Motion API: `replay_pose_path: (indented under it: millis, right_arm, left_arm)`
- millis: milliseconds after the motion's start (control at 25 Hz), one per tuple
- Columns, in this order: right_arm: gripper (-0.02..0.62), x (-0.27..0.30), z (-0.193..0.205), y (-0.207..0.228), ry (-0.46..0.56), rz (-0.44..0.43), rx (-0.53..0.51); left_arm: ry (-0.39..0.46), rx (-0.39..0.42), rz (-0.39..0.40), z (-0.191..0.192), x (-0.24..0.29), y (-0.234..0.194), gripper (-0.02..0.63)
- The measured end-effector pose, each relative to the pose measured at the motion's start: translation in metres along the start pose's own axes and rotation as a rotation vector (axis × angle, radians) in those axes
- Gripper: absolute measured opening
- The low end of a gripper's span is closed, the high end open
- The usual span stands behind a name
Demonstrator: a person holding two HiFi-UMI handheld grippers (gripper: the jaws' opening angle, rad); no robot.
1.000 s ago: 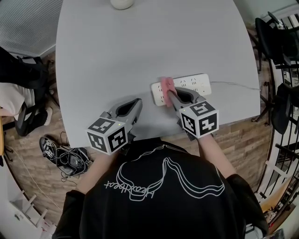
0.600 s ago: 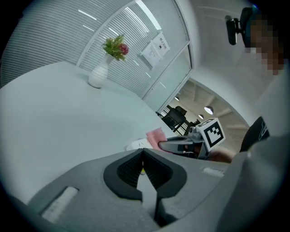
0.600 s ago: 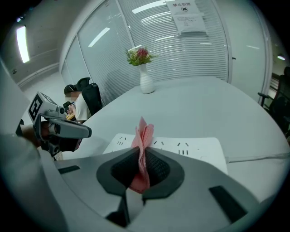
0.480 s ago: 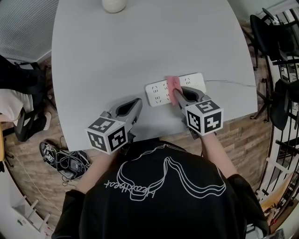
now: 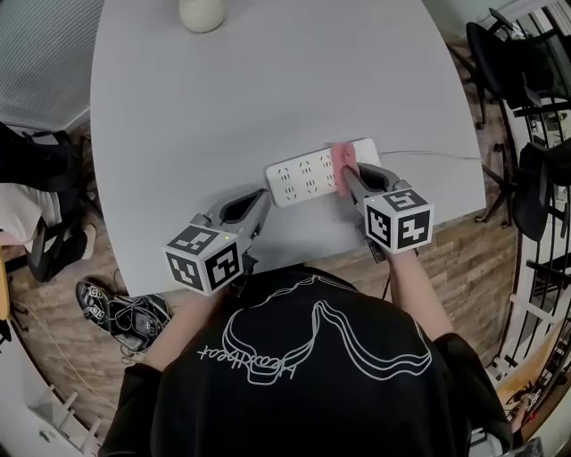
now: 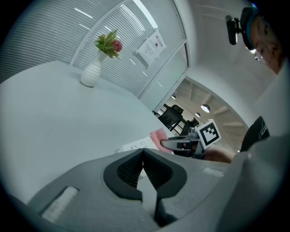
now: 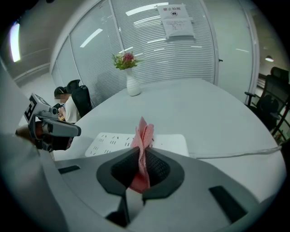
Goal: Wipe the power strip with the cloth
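Observation:
A white power strip (image 5: 308, 174) lies near the front edge of the grey table (image 5: 268, 80), its cord (image 5: 428, 153) trailing right. My right gripper (image 5: 344, 175) is shut on a folded pink cloth (image 5: 343, 165), which rests on the strip's right part. In the right gripper view the cloth (image 7: 142, 140) stands pinched between the jaws over the strip (image 7: 118, 142). My left gripper (image 5: 259, 201) hovers left of the strip near the table edge, shut and holding nothing; its view shows the jaws (image 6: 142, 165) pressed together, the strip (image 6: 138, 145) beyond.
A white vase (image 5: 202, 12) with flowers stands at the table's far side, the vase (image 7: 132, 86) also in the right gripper view. Black chairs (image 5: 526, 80) crowd the right. Shoes and cables (image 5: 125, 303) lie on the wooden floor at left.
My right gripper has dragged the pink cloth rightwards along the power strip, from its left part to its right part. The left gripper has stayed put.

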State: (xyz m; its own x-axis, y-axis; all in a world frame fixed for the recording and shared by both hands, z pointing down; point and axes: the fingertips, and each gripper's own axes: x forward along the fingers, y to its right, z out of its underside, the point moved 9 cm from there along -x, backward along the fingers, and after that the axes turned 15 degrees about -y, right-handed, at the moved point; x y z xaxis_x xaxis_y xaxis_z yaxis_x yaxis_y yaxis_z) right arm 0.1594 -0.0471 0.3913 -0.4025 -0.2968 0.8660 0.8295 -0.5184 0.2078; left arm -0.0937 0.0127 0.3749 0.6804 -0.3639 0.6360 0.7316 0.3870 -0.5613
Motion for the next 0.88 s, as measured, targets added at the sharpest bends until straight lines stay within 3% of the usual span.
replay_pose_path:
  millis: [880]
  right_arm:
    - [0.040, -0.023, 0.014, 0.056, 0.025, 0.127, 0.099]
  left_arm:
    - [-0.006, 0.002, 0.023, 0.001, 0.009, 0.005, 0.014]
